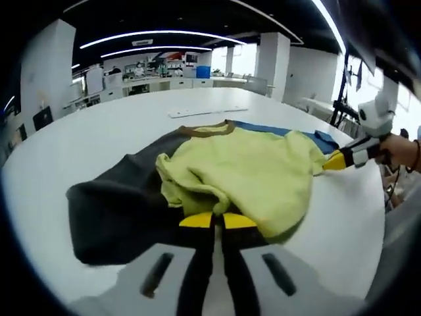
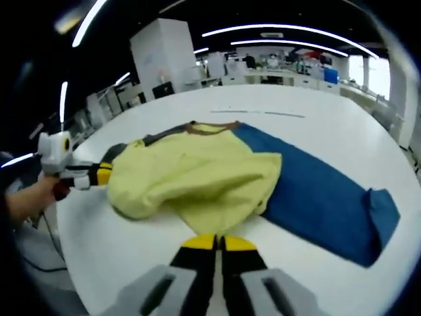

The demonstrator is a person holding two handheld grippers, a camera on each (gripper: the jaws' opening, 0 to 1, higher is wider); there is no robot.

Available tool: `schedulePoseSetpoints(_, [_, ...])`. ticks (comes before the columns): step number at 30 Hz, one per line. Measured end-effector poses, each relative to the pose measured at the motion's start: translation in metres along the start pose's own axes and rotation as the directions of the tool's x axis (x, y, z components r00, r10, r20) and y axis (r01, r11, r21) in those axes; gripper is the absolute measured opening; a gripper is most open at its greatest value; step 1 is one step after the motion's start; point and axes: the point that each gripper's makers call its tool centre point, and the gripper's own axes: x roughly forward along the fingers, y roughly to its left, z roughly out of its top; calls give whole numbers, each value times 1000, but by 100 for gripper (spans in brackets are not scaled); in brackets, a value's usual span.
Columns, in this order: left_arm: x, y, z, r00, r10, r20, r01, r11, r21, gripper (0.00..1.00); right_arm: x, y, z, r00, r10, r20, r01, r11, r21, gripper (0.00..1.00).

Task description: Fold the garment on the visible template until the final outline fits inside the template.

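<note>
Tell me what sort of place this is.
Probably a large open-plan lab or workshop: a big white table holds the garment, long strip ceiling lights run overhead, and workbenches with equipment line the back among white pillars.

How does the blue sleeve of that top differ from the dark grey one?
The blue sleeve lies stretched out flat with its cuff folded over; the dark grey sleeve lies bunched beside the folded-over yellow body. The blue one reaches away from the yellow part, while the grey one is partly covered by it. Both rest on the white table.
</note>
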Motion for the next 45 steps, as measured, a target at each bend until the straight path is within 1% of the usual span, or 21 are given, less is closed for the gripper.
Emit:
schedulePoseSetpoints(2, [-5,2,1,1000,-6,13,6,1000,-17,0,-3,0,1,1000,2,3,-2,1000,-4,0])
schedulePoseSetpoints(4, [-11,-1,3,1000,-6,6,6,1000,-14,0,-9,2,3,1000,11,8,-11,1000,-14,0])
schedulePoseSetpoints(6, [-15,4,-1,1000,-7,-10,6,1000,-16,0,-11,1,3,1000,16,7,-16,1000,-16,0])
schedulePoseSetpoints(9, [-25,8,-2,1000,-3,-10,2,1000,-31,0,-17,0,3,1000,21,5,-21,999,-26,0])
schedulePoseSetpoints(11, [-32,9,-3,1000,-4,-7,4,999,-43,0,-21,4,4,999,49,7,-48,997,-60,0])
schedulePoseSetpoints(12, [-36,8,-2,1000,-10,4,10,999,-48,0,-24,6,4,999,52,13,-51,996,-66,0])
schedulePoseSetpoints(13, [-40,6,1,999,-30,27,32,997,-72,0,-28,6,4,998,55,13,-54,996,-73,0])
schedulePoseSetpoints(14, [-44,5,1,999,-39,27,41,995,-93,0,-29,4,4,998,55,14,-54,996,-72,0])
schedulePoseSetpoints(18, [-59,5,-1,999,-34,23,35,996,-80,0,-39,2,1,998,59,14,-58,996,-66,0])
schedulePoseSetpoints(22, [-72,5,-5,999,-33,16,34,995,-94,0,-48,4,0,998,59,20,-58,997,-56,0])
schedulePoseSetpoints(24, [-77,4,-6,999,-38,7,39,995,-96,0,-53,6,-1,998,67,19,-66,997,-46,0])
schedulePoseSetpoints(26, [-84,-3,-6,999,-45,2,45,995,-88,0,-56,6,-3,997,77,15,-76,996,-44,0])
schedulePoseSetpoints(30, [-96,-4,-9,999,-42,8,43,995,-85,0,-69,14,-7,995,95,7,-94,995,-42,0])
schedulePoseSetpoints(32, [-103,-8,-9,999,-40,16,42,994,-105,0,-71,15,-7,993,115,22,-114,993,-32,0])
schedulePoseSetpoints(36, [-113,-9,-11,999,-34,13,35,992,-123,0,-80,18,-13,992,127,11,-127,991,-39,0])
schedulePoseSetpoints(38, [-119,-9,-14,1000,-26,-5,25,993,-117,0,-83,20,-17,991,133,-1,-133,990,-50,0])
schedulePoseSetpoints(39, [-122,-8,-19,999,-21,-26,18,993,-114,0,-87,21,-20,991,137,-7,-137,989,-53,0])
schedulePoseSetpoints(42, [-127,-17,-23,999,-28,-43,23,993,-117,0,-93,23,-27,989,143,-26,-144,988,-49,0])
schedulePoseSetpoints(43, [-130,-19,-28,998,-35,-58,28,992,-120,0,-96,23,-31,989,142,-36,-144,988,-48,0])
schedulePoseSetpoints(44, [-132,-19,-32,997,-27,-79,18,993,-120,0,-98,24,-34,988,144,-45,-147,988,-51,0])
schedulePoseSetpoints(45, [-135,-19,-40,993,-15,-116,2,994,-113,0,-100,25,-36,988,148,-50,-150,987,-55,0])
